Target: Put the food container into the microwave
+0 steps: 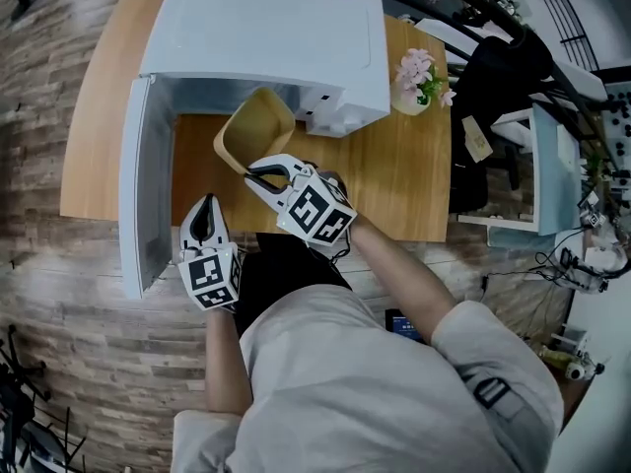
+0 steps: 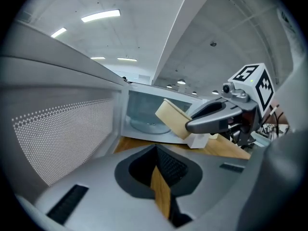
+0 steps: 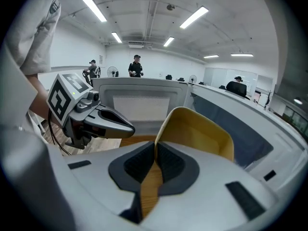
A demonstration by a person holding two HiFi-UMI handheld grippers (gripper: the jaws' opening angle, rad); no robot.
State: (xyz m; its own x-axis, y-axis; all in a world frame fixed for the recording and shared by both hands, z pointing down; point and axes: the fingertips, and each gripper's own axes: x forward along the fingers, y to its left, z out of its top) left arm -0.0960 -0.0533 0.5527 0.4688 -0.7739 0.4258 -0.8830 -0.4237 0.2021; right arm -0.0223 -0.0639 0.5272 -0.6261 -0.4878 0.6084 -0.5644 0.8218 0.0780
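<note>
A yellow food container (image 1: 254, 131) hangs tilted in front of the white microwave's (image 1: 266, 28) open cavity, over the wooden table (image 1: 394, 180). My right gripper (image 1: 256, 176) is shut on its near rim; in the right gripper view the rim (image 3: 202, 131) stands between the pads (image 3: 144, 165). My left gripper (image 1: 206, 221) is lower left, beside the open door (image 1: 138, 185), its jaws together with nothing in them. From the left gripper view the container (image 2: 172, 117) is in front of the cavity and its glass turntable (image 2: 144, 125), and the door's dotted panel (image 2: 57, 138) fills the left.
A pot of pink flowers (image 1: 419, 77) stands on the table to the right of the microwave. The table's near edge (image 1: 394, 236) runs just past my right arm. Desks, a dark chair (image 1: 493, 87) and cables crowd the right side. People stand far off (image 3: 137, 65).
</note>
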